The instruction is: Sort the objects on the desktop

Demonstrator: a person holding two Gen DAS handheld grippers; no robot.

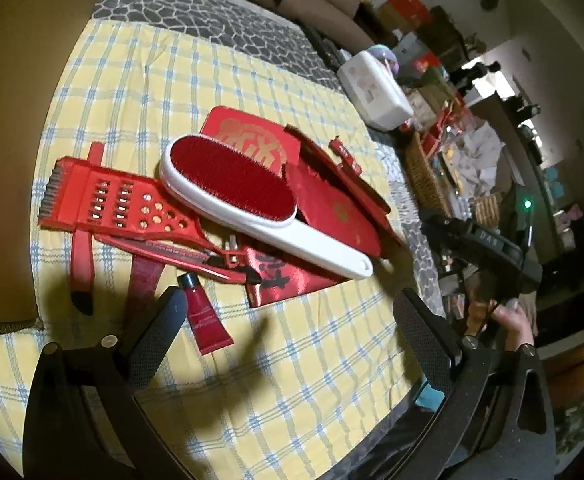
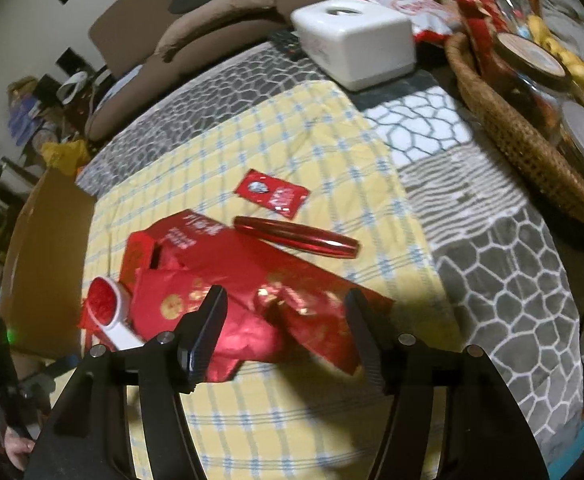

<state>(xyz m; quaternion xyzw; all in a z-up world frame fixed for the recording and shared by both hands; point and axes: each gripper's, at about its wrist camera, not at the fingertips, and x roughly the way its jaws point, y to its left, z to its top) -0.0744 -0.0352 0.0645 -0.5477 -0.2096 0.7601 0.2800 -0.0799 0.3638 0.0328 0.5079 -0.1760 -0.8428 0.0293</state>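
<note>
While hovering above the yellow checked cloth, left gripper spread wide, nothing between its fingers; small red tube just beside the left fingertip. Beyond it, a heap of red things: white-handled lint brush lying across the top, over a red grater and red envelopes; red foil sheet under the brush handle.

Right gripper likewise spread, empty, poised over crumpled red packets. Past these, a glossy red pen case flat on the cloth, and a small red sachet near it, apart. White tissue box at the far edge; wicker basket to its right.
</note>
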